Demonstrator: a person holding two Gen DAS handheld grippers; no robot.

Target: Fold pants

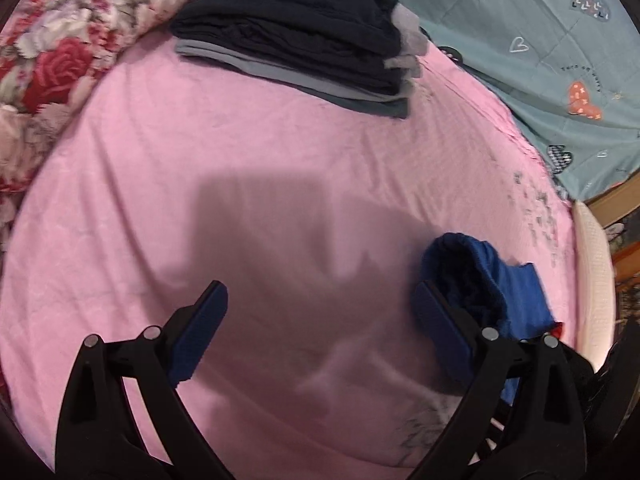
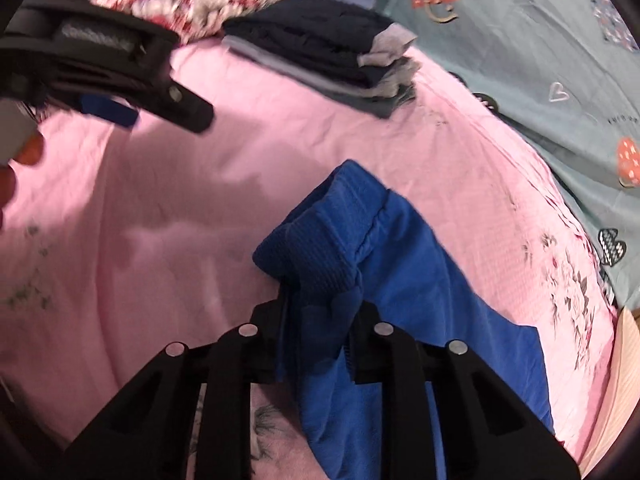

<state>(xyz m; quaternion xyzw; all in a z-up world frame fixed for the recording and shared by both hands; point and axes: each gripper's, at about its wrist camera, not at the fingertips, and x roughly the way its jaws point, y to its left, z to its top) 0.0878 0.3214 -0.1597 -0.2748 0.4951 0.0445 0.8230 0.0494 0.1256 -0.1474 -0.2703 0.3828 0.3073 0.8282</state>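
Note:
A pair of bright blue pants (image 2: 384, 264) hangs bunched over the pink bedsheet (image 2: 160, 208), its ribbed waistband uppermost. My right gripper (image 2: 318, 312) is shut on the pants just below the waistband and holds them up. In the left wrist view the pants (image 1: 492, 280) show at the lower right, just beyond the right finger. My left gripper (image 1: 320, 304) is open and empty above the pink sheet (image 1: 240, 152). It also shows in the right wrist view (image 2: 120, 92) at the upper left, apart from the pants.
A stack of folded dark and grey clothes (image 1: 304, 36) lies at the far side of the bed, also in the right wrist view (image 2: 328, 52). A floral quilt (image 1: 60, 60) lies at the left. A teal heart-print cover (image 1: 540, 52) lies at the right.

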